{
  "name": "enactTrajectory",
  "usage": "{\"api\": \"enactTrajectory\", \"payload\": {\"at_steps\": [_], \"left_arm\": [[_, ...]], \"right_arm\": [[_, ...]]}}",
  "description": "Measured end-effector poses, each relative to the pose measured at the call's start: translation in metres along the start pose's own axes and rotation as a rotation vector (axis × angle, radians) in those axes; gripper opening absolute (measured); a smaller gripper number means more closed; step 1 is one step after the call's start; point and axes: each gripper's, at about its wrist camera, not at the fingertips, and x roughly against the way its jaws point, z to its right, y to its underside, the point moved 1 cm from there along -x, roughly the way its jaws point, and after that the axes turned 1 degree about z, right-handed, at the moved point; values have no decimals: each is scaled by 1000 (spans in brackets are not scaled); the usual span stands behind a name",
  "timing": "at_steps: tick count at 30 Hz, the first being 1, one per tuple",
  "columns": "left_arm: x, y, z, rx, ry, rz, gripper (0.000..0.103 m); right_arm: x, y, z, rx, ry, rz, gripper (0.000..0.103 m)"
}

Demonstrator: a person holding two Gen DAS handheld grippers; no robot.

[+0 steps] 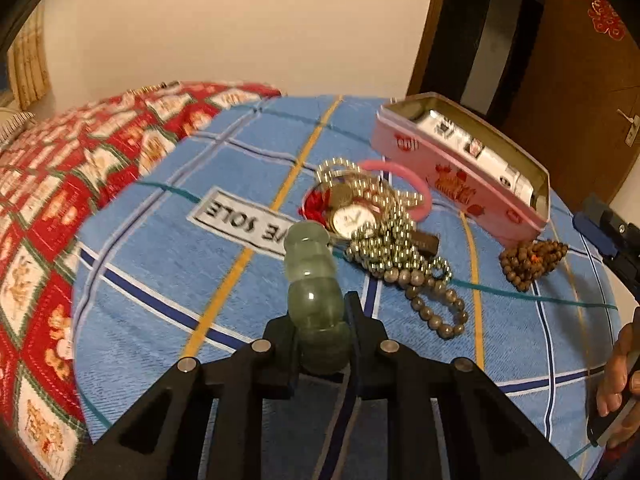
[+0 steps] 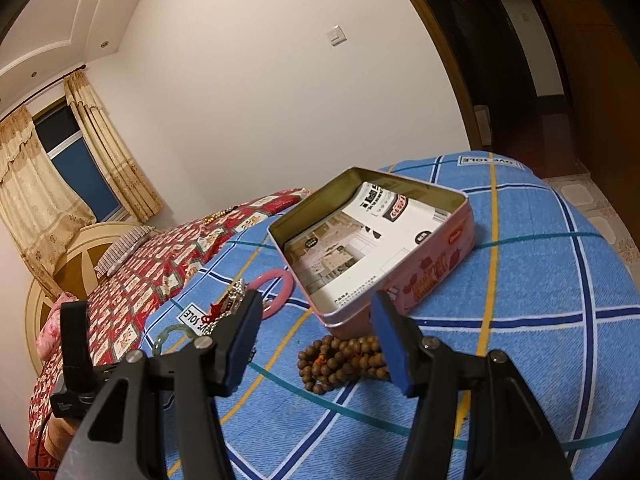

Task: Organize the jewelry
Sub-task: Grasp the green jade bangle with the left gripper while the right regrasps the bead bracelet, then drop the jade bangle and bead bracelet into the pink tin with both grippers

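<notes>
My left gripper (image 1: 320, 312) is shut on a pale green bead bracelet (image 1: 312, 276), held above the blue checked cloth (image 1: 160, 280); the bracelet also shows in the right wrist view (image 2: 166, 336). Ahead lies a jewelry pile (image 1: 376, 224): gold bead chains, a watch, a red charm, a pink bangle (image 1: 416, 184) and a grey bead bracelet (image 1: 440, 308). A brown wooden bead string (image 1: 532, 260) lies beside the open pink tin (image 1: 460, 176). My right gripper (image 2: 316, 332) is open and empty, just above the brown beads (image 2: 340, 360), in front of the tin (image 2: 432, 272).
The tin holds printed paper (image 2: 360, 240). A red patterned quilt (image 1: 48, 200) covers the bed to the left. A dark doorway and wooden door (image 1: 580, 80) stand behind at the right. My right hand (image 1: 620, 376) shows at the left wrist view's edge.
</notes>
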Motion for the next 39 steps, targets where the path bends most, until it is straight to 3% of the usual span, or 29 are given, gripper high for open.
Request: {"api": "enactTrajectory", "payload": {"at_steps": [5, 12, 15, 18, 22, 26, 30, 32, 35, 39], "left_arm": [[26, 4, 7, -17, -12, 110, 19], [46, 6, 20, -16, 81, 202, 19], [49, 4, 25, -20, 89, 214, 19], [56, 4, 27, -38, 68, 237, 19], [64, 3, 27, -33, 61, 267, 19], [64, 2, 28, -43, 56, 263, 19], [63, 4, 30, -53, 50, 252, 19], [63, 5, 31, -49, 55, 253, 19], [62, 6, 33, -52, 59, 250, 19], [60, 8, 37, -57, 66, 246, 19]], "right_arm": [[3, 3, 1, -10, -6, -37, 60], [-11, 16, 4, -16, 18, -213, 61], [-27, 17, -1, 19, 60, -269, 61], [-31, 16, -4, 64, 125, -263, 62], [-27, 13, -5, 65, 169, -250, 87], [-45, 18, -7, 111, 239, -301, 88], [-62, 18, -6, 133, 222, -353, 93], [-62, 18, -7, 168, 264, -351, 69], [-55, 16, -1, 149, 237, -356, 58], [-42, 19, 6, 129, 208, -353, 52]]}}
